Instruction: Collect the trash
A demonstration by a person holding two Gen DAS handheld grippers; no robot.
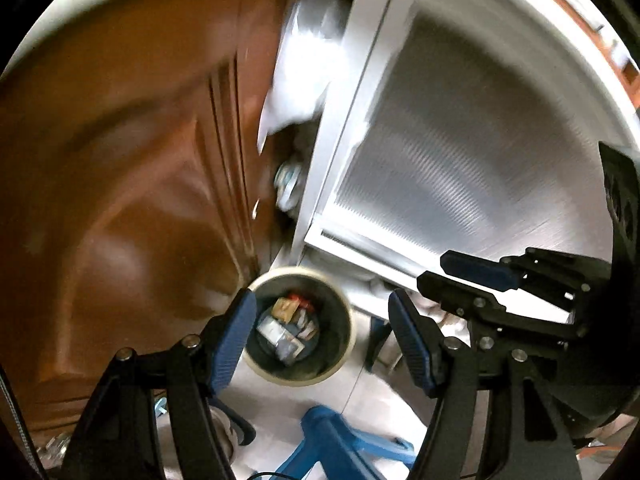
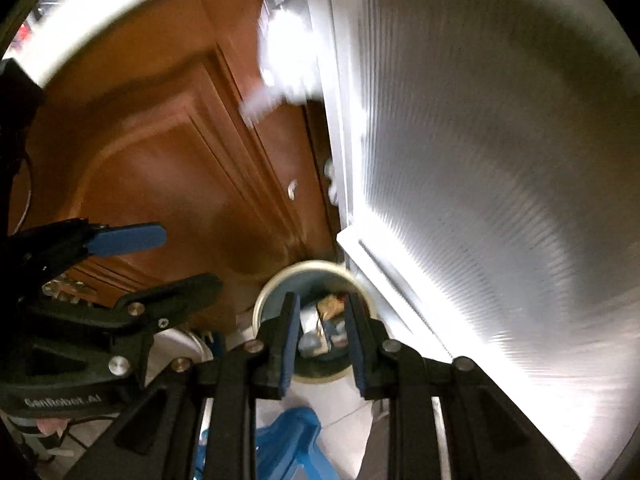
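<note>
A round trash bin (image 1: pixel 298 326) with a cream rim stands on the floor between a brown wooden door and a white ribbed panel. It holds several wrappers and crumpled scraps (image 1: pixel 286 326). My left gripper (image 1: pixel 322 340) is open and empty, above and in front of the bin. My right gripper (image 2: pixel 322 340) is open with a narrower gap and empty, above the bin (image 2: pixel 316 320). The right gripper also shows at the right of the left wrist view (image 1: pixel 452 276), and the left gripper at the left of the right wrist view (image 2: pixel 180 260).
A brown wooden door (image 1: pixel 120 180) fills the left. A white ribbed panel (image 1: pixel 460 140) fills the right. A blue plastic stool (image 1: pixel 332 440) stands on the pale tiled floor below the grippers. A white bag (image 1: pixel 304 68) hangs higher up in the gap.
</note>
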